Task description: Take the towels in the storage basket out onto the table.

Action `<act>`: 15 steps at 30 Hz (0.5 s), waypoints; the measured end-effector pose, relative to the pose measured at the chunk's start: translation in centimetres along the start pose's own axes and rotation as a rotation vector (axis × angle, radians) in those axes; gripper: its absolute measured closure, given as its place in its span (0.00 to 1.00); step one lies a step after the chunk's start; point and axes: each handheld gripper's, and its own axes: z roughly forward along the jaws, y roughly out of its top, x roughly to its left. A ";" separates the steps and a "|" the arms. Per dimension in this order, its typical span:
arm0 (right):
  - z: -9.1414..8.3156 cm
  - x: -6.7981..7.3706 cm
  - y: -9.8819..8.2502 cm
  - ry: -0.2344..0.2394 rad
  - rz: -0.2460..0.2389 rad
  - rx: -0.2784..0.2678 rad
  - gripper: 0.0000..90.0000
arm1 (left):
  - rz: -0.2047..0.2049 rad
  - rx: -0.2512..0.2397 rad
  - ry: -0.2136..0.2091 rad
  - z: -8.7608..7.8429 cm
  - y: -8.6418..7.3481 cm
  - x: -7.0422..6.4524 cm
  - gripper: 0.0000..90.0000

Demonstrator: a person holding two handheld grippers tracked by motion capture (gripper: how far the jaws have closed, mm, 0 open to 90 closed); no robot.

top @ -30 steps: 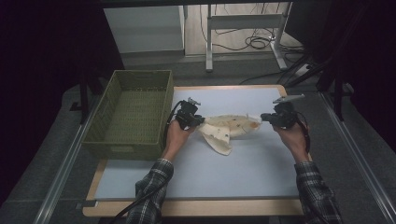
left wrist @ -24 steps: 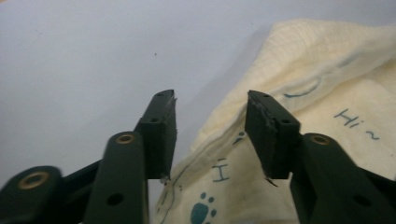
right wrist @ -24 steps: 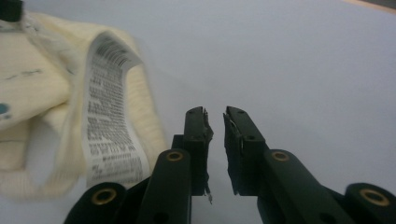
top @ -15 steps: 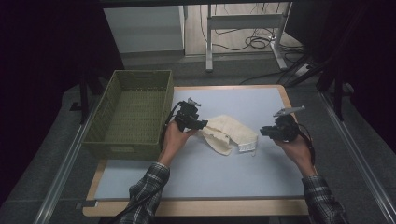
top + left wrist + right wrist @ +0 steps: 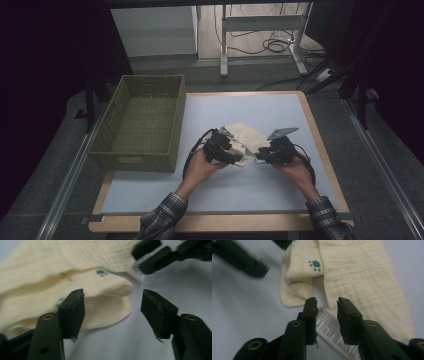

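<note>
A cream muslin cloth (image 5: pixel 248 137) with small blue paw prints lies folded on the pale blue mat (image 5: pixel 260 107). My left gripper (image 5: pixel 226 148) is at the cloth's near left edge. In the left gripper view its jaws (image 5: pixel 113 312) stand wide open, with the folded cloth (image 5: pixel 75 275) just beyond them. My right gripper (image 5: pixel 271 151) is at the near right edge. Its jaws (image 5: pixel 327 302) are a little apart over the cloth's white label (image 5: pixel 332 327), and the cloth (image 5: pixel 359 277) lies ahead of them. The right gripper (image 5: pixel 170 253) and the label (image 5: pixel 137 271) also appear in the left gripper view.
A green woven basket (image 5: pixel 141 125) stands at the table's left, its inside bare. The wooden table edge (image 5: pixel 320 145) frames the mat. Beyond the table are a white cabinet (image 5: pixel 155 30), table legs and cables on the floor (image 5: pixel 272 45).
The cloth was stretched out between the two grippers; the right gripper has swung left and nearer, folding it over. Both hands now sit close together at the cloth's near edge.
</note>
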 end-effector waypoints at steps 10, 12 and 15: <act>1.8 0.1 -0.8 -0.108 -0.070 0.043 0.95 | 0.085 0.048 0.117 2.5 -1.4 -0.7 0.49; 1.8 -0.1 -0.5 -0.101 -0.044 0.057 0.98 | 0.073 0.043 0.127 2.5 -1.3 -0.7 0.68; 1.8 -0.3 -0.2 -0.098 -0.046 0.073 0.99 | 0.071 0.040 0.126 2.4 -1.2 -0.5 0.88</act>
